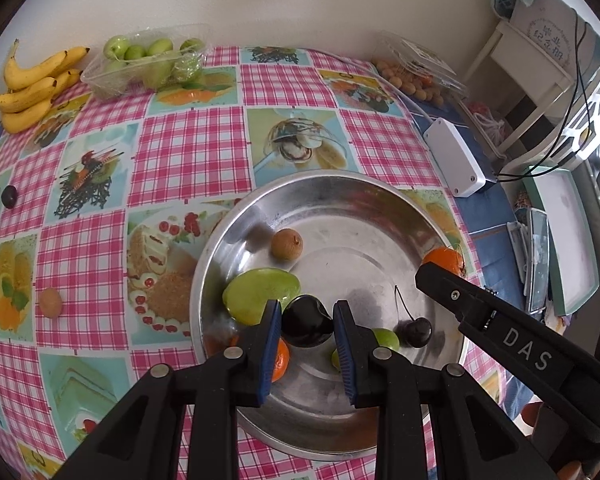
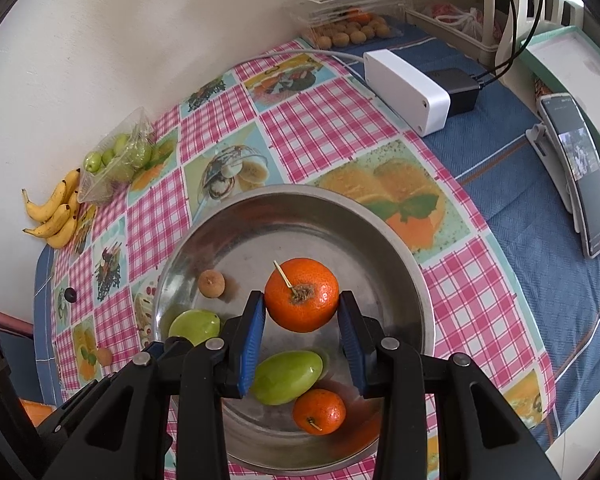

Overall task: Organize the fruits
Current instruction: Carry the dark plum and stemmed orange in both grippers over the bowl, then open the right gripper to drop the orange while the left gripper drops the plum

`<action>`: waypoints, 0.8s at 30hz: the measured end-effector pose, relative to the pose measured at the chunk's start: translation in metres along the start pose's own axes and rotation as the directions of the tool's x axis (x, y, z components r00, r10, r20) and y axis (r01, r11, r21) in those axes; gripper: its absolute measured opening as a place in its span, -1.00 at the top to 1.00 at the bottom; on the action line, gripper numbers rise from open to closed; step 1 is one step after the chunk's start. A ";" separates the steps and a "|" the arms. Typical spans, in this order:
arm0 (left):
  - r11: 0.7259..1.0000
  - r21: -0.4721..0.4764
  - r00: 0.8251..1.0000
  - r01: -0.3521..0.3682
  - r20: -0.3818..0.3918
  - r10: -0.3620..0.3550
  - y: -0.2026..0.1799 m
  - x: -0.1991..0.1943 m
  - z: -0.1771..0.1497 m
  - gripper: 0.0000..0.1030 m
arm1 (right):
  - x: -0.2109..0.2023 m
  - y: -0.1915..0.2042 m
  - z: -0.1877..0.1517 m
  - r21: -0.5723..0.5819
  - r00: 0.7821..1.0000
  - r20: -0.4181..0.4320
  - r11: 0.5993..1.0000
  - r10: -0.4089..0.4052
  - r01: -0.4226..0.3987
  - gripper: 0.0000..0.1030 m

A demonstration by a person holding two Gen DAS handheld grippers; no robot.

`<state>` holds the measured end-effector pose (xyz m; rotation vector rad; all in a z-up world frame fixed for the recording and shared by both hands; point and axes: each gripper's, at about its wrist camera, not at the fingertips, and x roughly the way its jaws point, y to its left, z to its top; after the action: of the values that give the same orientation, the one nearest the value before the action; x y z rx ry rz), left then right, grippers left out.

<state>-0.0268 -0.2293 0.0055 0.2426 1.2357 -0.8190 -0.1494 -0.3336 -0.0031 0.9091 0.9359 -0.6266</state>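
Both grippers hold fruit over the metal bowl (image 1: 220, 248).
Left gripper (image 1: 307, 322) clamps a dark plum (image 1: 306, 326); right gripper (image 2: 302, 312) clamps an orange (image 2: 302, 300), stem pointing up-left.

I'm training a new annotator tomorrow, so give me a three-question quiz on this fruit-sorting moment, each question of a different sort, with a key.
1. True or false: the left gripper holds a banana.
2. Multiple choice: the fruit between the right gripper fingers is A) a green fruit, B) an orange mandarin, C) a cherry.
3. Fill in: the bananas lie outside the metal ____.

Key
1. False: it is shut on a dark plum over the metal bowl.
2. B: the mandarin, stem end facing the camera.
3. bowl; they lie on the table by the wall, next to a clear tray of green fruit.
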 end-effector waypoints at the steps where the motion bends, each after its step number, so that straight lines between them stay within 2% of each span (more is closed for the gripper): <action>1: 1.000 -0.001 1.000 -0.002 -0.005 0.002 0.000 0.002 -0.001 0.44 | 0.002 -0.001 -0.001 0.003 1.000 -0.005 1.000 -0.001 0.001 0.24; 9: 1.000 0.017 1.000 -0.010 -0.026 0.011 -0.004 0.009 -0.004 0.44 | 0.018 -0.005 -0.005 0.020 0.998 -0.058 1.000 -0.007 0.008 0.24; 24: 0.998 0.055 0.997 -0.035 -0.066 0.039 -0.013 0.026 -0.011 0.44 | 0.030 -0.008 -0.009 0.031 0.996 -0.092 0.999 -0.018 0.021 0.23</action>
<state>-0.0412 -0.2430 -0.0185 0.3380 1.2695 -0.8180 -0.1449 -0.3313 -0.0354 0.9654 1.0206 -0.6218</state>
